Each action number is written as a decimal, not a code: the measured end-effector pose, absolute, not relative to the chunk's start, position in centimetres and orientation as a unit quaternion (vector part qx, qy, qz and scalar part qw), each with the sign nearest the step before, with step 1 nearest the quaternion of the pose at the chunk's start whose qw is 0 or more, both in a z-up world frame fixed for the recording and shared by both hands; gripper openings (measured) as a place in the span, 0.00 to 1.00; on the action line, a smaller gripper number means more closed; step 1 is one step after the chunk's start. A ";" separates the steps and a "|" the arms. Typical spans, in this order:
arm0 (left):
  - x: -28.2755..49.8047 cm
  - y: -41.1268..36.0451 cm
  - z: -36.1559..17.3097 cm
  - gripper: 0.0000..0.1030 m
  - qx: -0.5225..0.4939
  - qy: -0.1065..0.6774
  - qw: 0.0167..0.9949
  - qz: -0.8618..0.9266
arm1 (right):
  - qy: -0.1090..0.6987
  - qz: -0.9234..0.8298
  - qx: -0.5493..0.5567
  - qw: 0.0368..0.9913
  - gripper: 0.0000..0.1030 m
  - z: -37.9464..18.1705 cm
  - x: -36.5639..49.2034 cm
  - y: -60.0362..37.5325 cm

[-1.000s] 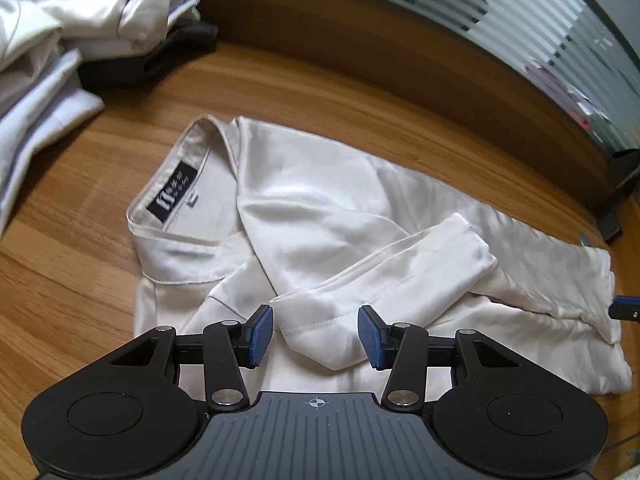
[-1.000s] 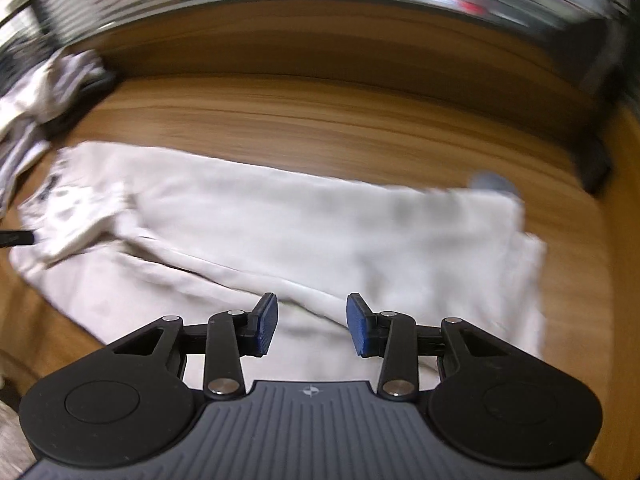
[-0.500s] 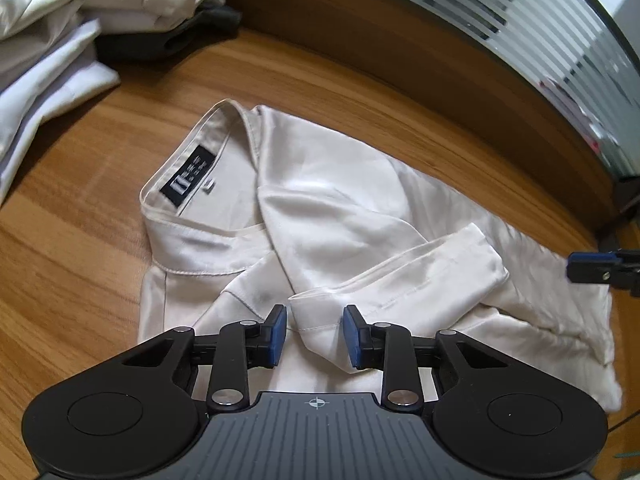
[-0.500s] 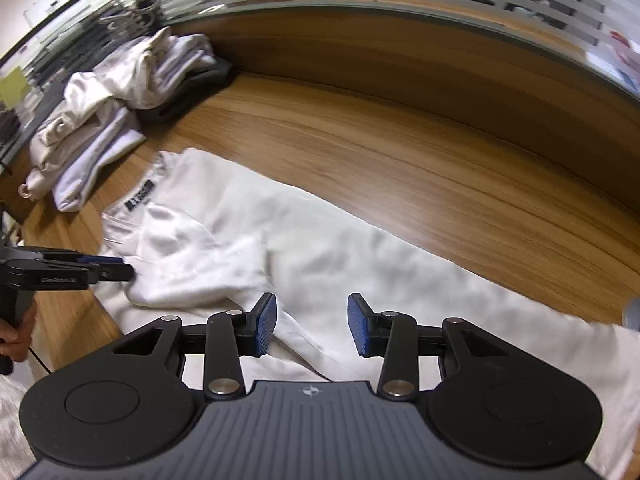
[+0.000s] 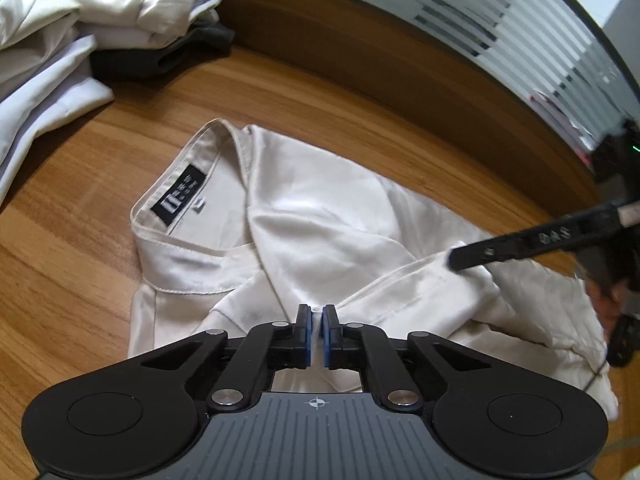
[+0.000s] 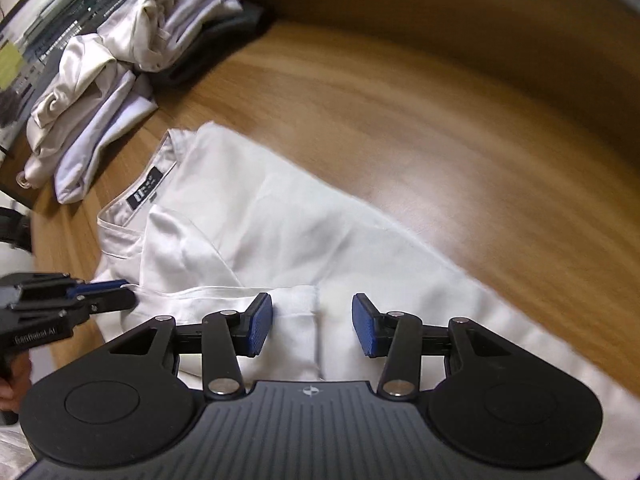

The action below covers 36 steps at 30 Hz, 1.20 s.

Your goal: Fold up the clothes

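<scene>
A cream satin shirt (image 5: 320, 220) lies flat on the wooden table (image 5: 60, 280), its collar with a black label (image 5: 178, 196) toward the far left. One sleeve (image 5: 420, 284) is folded across the body. My left gripper (image 5: 317, 320) is shut on the near edge of that sleeve. In the right wrist view the shirt (image 6: 300, 220) spreads from the label (image 6: 144, 194) to the right, and my right gripper (image 6: 313, 326) stands open with the sleeve cuff (image 6: 300, 308) between its blue pads. The left gripper (image 6: 120, 298) pinches fabric at the left.
A pile of pale clothes (image 5: 60, 20) on a dark garment sits at the far left of the table, also seen as the pile (image 6: 120, 60). A raised wooden rim (image 5: 400, 60) and striped frosted glass run along the back. A hand (image 6: 12, 380) holds the left gripper.
My left gripper has shut on the sleeve's edge. My right gripper has swung from the shirt's hem end to the sleeve cuff and has stayed open.
</scene>
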<state>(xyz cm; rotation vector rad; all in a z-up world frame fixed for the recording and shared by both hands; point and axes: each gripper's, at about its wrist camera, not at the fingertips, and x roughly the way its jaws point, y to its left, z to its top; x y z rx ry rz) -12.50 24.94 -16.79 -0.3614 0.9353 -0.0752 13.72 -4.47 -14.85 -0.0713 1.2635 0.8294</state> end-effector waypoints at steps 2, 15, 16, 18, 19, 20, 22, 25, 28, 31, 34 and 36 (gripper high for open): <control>-12.7 24.8 -16.4 0.05 -0.168 0.444 0.879 -0.044 | 0.580 0.395 -0.015 0.712 0.27 -15.3 14.0 -4.3; -15.0 24.5 -14.5 0.05 -0.129 0.453 0.871 -0.139 | 0.525 0.543 -0.028 0.655 0.13 -12.0 9.5 -8.5; -15.3 24.4 -14.6 0.05 -0.119 0.461 0.867 -0.146 | 0.524 0.549 -0.043 0.650 0.13 -12.0 8.9 -8.8; -15.8 24.2 -14.7 0.07 -0.093 0.476 0.860 -0.157 | 0.526 0.552 -0.071 0.643 0.14 -12.2 8.0 -9.3; -16.2 24.1 -14.8 0.07 -0.078 0.483 0.857 -0.161 | 0.528 0.550 -0.085 0.641 0.19 -12.3 7.6 -9.5; -16.5 23.9 -14.9 0.07 -0.065 0.489 0.854 -0.165 | 0.530 0.548 -0.098 0.639 0.23 -12.5 7.2 -9.7; -17.1 23.9 -14.9 0.11 -0.048 0.496 0.851 -0.165 | 0.533 0.545 -0.119 0.636 0.25 -12.6 6.6 -10.2; -17.8 24.0 -14.7 0.17 -0.040 0.495 0.855 -0.153 | 0.533 0.547 -0.120 0.634 0.34 -12.2 5.9 -11.2; -17.9 24.2 -14.4 0.17 -0.053 0.483 0.864 -0.133 | 0.521 0.544 -0.110 0.648 0.36 -11.3 5.5 -11.5; -17.3 23.9 -14.6 0.18 -0.067 0.473 0.871 -0.113 | 0.500 0.537 -0.101 0.672 0.36 -10.4 5.2 -10.9; -16.5 23.7 -15.2 0.18 -0.072 0.478 0.870 -0.100 | 0.481 0.531 -0.096 0.690 0.36 -10.1 4.7 -9.9; -16.2 23.9 -15.6 0.18 -0.068 0.484 0.868 -0.090 | 0.477 0.531 -0.089 0.695 0.36 -10.4 4.4 -9.3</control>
